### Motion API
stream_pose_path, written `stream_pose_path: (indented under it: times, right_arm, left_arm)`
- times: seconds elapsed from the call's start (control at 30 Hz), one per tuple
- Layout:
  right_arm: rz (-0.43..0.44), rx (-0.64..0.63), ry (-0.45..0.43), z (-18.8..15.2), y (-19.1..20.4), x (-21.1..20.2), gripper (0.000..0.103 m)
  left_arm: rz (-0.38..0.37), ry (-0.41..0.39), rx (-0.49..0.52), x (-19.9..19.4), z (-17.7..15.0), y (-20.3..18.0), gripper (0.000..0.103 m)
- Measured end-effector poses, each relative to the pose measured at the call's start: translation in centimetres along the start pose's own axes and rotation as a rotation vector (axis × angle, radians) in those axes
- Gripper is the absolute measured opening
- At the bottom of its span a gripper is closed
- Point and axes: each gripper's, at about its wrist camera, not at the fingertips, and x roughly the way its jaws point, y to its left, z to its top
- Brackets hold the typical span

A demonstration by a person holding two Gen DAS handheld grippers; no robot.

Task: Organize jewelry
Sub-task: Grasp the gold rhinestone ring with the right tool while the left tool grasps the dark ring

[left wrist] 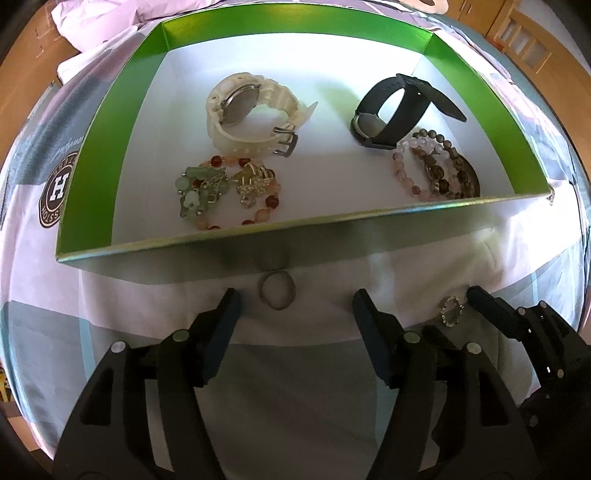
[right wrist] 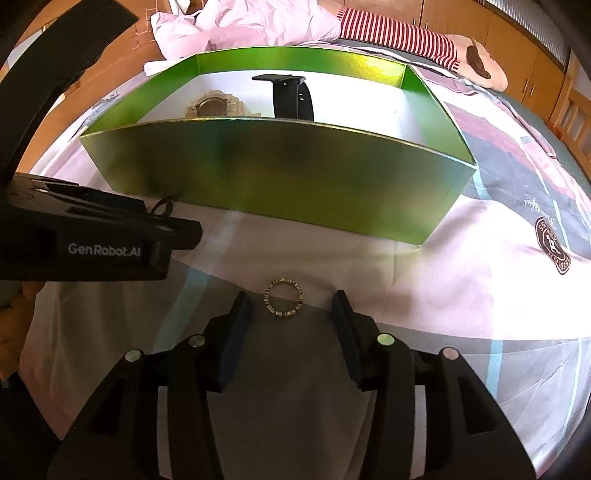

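A green box (left wrist: 110, 155) with a white floor holds a white watch (left wrist: 247, 110), a black watch (left wrist: 399, 110), a green and red bead bracelet (left wrist: 225, 192) and a pink and brown bead bracelet (left wrist: 436, 170). A plain ring (left wrist: 277, 291) lies on the bedsheet in front of the box, just ahead of my open left gripper (left wrist: 295, 302). A studded ring (right wrist: 284, 297) lies between the tips of my open right gripper (right wrist: 291, 299); it also shows in the left wrist view (left wrist: 451, 312). The box (right wrist: 280, 177) stands just beyond it.
The box sits on a patterned bedsheet (left wrist: 258, 362) with round logo badges (left wrist: 59, 188). A crumpled white cloth (right wrist: 251, 22) and a striped stuffed toy (right wrist: 406, 33) lie behind the box. The left gripper's body (right wrist: 92, 236) shows at the right wrist view's left.
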Motion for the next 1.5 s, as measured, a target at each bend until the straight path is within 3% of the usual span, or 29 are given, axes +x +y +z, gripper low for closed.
stream_pose_path:
  times: [1.3, 1.4, 1.5]
  right_arm:
    - [-0.002, 0.010, -0.024, -0.7, 0.1, -0.3, 0.048]
    - [-0.007, 0.009, -0.029, -0.8, 0.1, -0.4, 0.047]
    - [0.003, 0.021, -0.033, -0.8, 0.1, -0.6, 0.037]
  left_arm:
    - [0.041, -0.024, 0.041, 0.2, -0.2, -0.9, 0.071]
    - [0.049, -0.029, 0.049, 0.1, -0.2, -1.2, 0.067]
    - [0.057, -0.036, 0.047, -0.2, -0.2, -1.4, 0.055]
